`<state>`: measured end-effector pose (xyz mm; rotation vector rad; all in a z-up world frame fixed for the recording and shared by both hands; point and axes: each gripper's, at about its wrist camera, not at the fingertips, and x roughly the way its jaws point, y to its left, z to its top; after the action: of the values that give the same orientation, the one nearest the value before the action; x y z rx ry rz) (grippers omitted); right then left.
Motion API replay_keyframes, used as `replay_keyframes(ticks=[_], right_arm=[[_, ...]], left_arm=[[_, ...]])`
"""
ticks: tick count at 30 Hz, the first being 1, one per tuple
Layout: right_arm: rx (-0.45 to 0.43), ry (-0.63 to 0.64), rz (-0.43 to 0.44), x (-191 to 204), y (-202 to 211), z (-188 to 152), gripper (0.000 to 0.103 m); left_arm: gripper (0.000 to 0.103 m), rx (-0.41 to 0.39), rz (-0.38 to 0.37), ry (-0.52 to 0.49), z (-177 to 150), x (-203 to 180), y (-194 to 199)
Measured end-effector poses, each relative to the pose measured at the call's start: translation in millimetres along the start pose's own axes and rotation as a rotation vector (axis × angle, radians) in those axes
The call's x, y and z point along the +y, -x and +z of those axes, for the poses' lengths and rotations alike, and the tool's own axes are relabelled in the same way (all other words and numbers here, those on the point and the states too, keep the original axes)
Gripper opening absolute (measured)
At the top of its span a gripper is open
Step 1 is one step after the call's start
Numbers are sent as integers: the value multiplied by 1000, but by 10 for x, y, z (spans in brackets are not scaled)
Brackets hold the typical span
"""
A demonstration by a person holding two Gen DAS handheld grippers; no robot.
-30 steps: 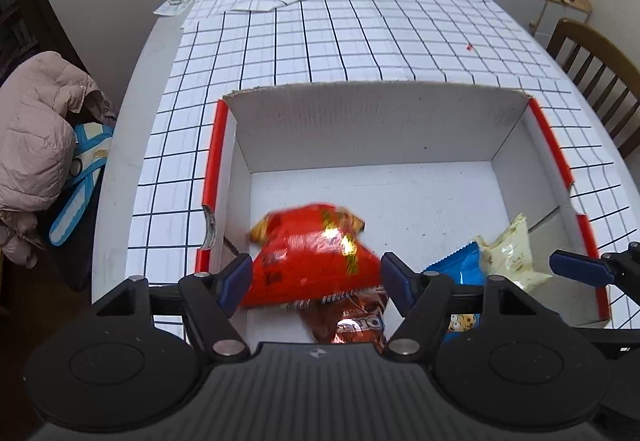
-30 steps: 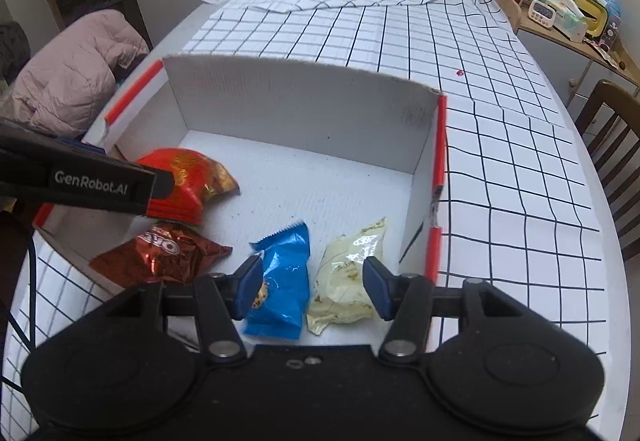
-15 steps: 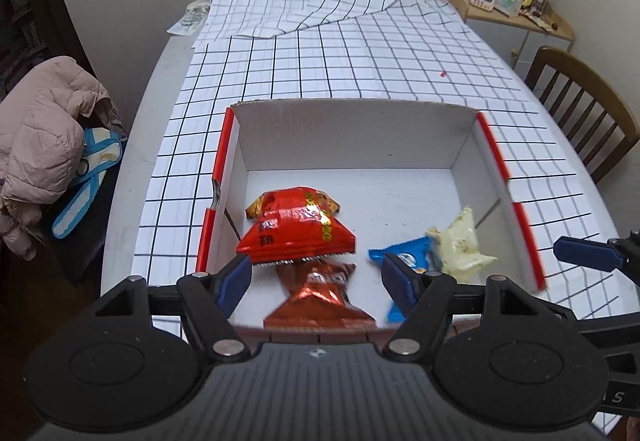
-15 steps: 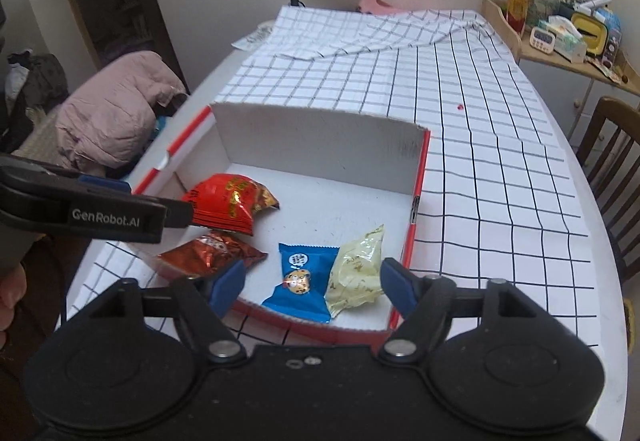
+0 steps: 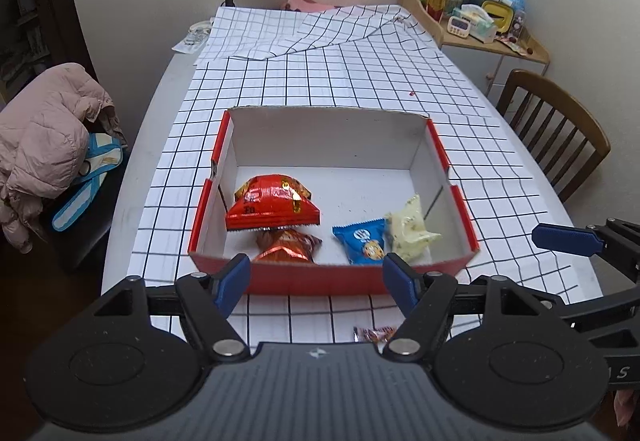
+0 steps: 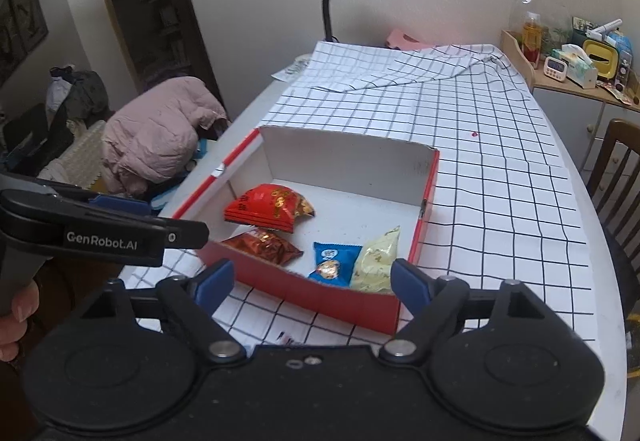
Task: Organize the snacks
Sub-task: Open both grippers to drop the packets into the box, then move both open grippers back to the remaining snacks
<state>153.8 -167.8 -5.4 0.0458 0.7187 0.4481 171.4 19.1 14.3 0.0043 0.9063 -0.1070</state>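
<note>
Snacks: four packets in the red-and-white cardboard box point(image 5: 436, 149); one loose packet outside it.
Left tongs point(image 5: 316, 283): jaws opening, nothing between them.
Right tongs point(image 6: 312, 281): jaws opening, empty.
Loose snack: small red-and-white wrapped packet point(image 5: 374, 334) on the checked-cloth surface point(image 5: 360, 81), just below and right of the left tongs, in front of the box's near wall.
Long axis: cannot tell, mostly hidden.
Nearer hand, judged: left.
Boxed: red foil packet point(image 5: 274, 207) over brown foil packet point(image 5: 286, 247); blue biscuit packet point(image 5: 362, 243) beside pale yellow packet point(image 5: 410, 229).
</note>
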Motion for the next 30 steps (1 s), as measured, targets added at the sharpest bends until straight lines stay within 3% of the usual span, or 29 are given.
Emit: replay_keyframes(ticks=[5,7,15,19,30], right_arm=[[-15,33,26,38,175,-148,92],[-14,47,34,42,221,-216,93],[-8,74,58,5,333,-553,102],[23,85,58,-40,311,-770,102],[171,186,10,-208,-52,-1310,99]], left_arm=[[77,-13,-7,25,-187,-11,167],[85,-14,-12,35,-269,-10,206],[86,18,-25,88,-660,18,245],[96,43,9,132,-848,55,172],[96,198,87,287,-1323,175,-232]])
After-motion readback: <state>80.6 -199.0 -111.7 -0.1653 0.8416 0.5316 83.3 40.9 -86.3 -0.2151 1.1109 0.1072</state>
